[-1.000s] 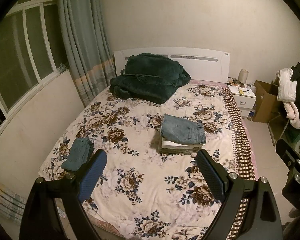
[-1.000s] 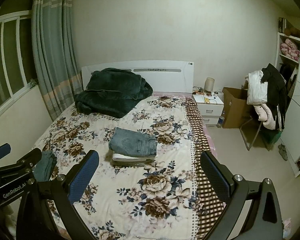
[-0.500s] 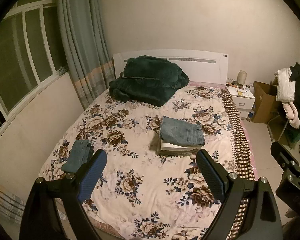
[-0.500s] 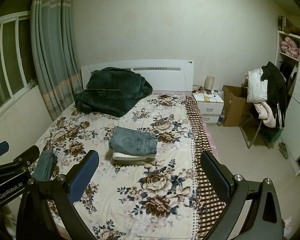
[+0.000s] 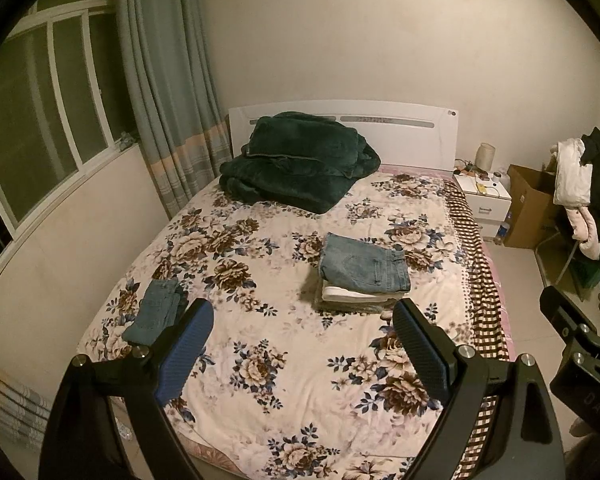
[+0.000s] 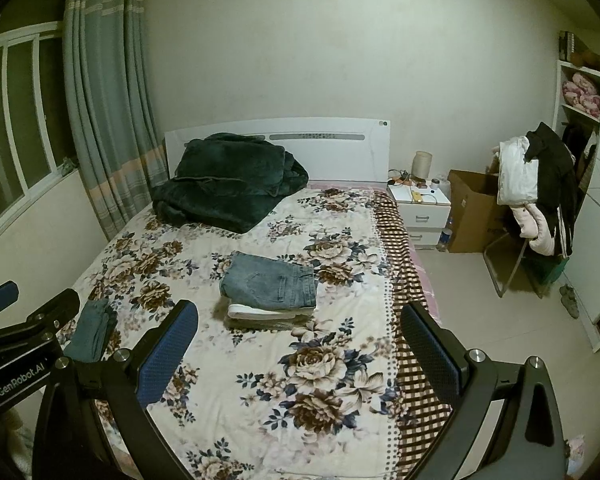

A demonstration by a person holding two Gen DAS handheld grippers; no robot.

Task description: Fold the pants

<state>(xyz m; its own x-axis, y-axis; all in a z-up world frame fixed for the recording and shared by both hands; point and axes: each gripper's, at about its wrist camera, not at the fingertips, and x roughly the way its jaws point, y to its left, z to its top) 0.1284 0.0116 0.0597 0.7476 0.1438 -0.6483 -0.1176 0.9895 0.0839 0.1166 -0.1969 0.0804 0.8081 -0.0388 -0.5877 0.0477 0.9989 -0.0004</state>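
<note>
A stack of folded pants, blue jeans on top (image 5: 364, 266) (image 6: 270, 280), lies on the middle of the floral bed (image 5: 300, 360) (image 6: 260, 380). A small folded teal pair (image 5: 156, 310) (image 6: 94, 328) lies near the bed's left edge. My left gripper (image 5: 304, 344) is open and empty, held above the foot of the bed. My right gripper (image 6: 300, 344) is open and empty, also above the foot of the bed, to the right of the left one.
A dark green blanket (image 5: 300, 168) is heaped by the headboard. A white nightstand (image 6: 420, 208), a cardboard box (image 6: 472, 212) and a chair hung with clothes (image 6: 540, 192) stand right of the bed. Window and curtain (image 5: 168, 92) are on the left.
Both grippers have pulled back and up a little from the bed, so the bed looks slightly farther. Nothing on the bed has moved.
</note>
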